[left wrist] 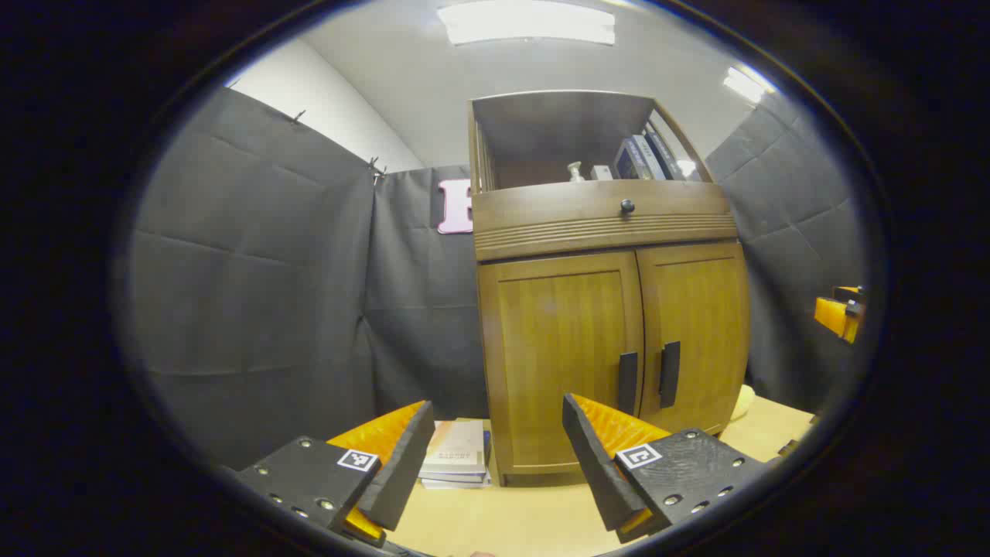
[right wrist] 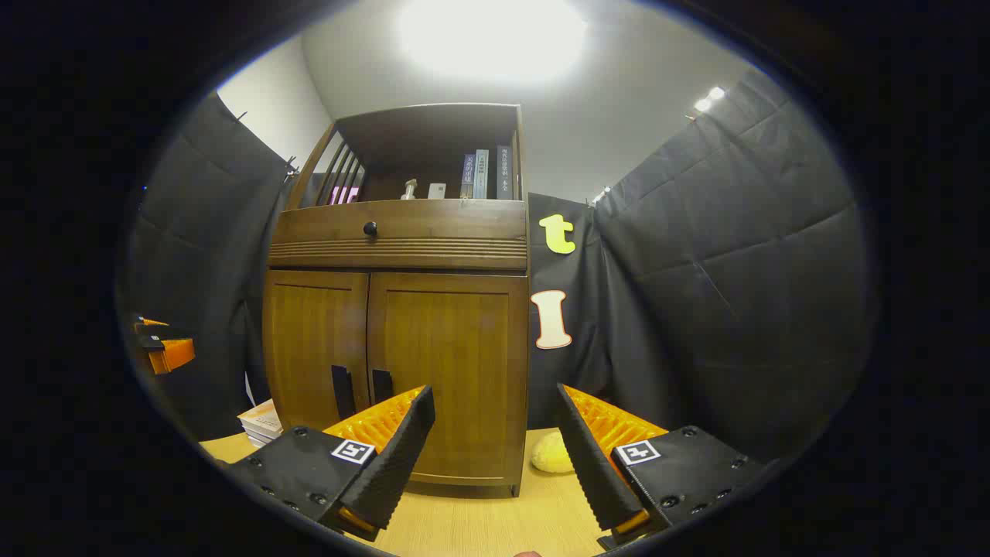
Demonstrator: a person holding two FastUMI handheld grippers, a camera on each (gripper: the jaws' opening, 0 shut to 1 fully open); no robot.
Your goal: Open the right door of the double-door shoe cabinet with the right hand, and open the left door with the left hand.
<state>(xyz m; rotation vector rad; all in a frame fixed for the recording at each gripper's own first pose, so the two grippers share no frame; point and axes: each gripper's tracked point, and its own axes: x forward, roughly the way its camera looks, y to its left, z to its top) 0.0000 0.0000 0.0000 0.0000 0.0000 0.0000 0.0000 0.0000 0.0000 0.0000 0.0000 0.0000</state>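
Observation:
A brown wooden shoe cabinet [left wrist: 603,232] [right wrist: 398,232] stands on a light table, both doors closed. The left door [left wrist: 561,356] [right wrist: 313,348] and right door [left wrist: 696,325] [right wrist: 448,363] each carry a dark vertical handle [left wrist: 627,383] [left wrist: 669,374] [right wrist: 341,392] [right wrist: 382,386] near the middle seam. My left gripper [left wrist: 499,414] is open, short of the cabinet and low to its left. My right gripper [right wrist: 495,406] is open, in front of the right door's lower edge, nothing between its fingers. The other gripper [left wrist: 839,313] [right wrist: 162,348] shows at each view's edge.
A drawer with a round knob [left wrist: 627,206] [right wrist: 370,228] sits above the doors, with books [left wrist: 642,158] [right wrist: 483,174] on the open shelf. A stack of books [left wrist: 456,460] [right wrist: 263,422] lies left of the cabinet, a pale yellow object [right wrist: 551,452] [left wrist: 742,402] to its right. Black cloth walls enclose the booth.

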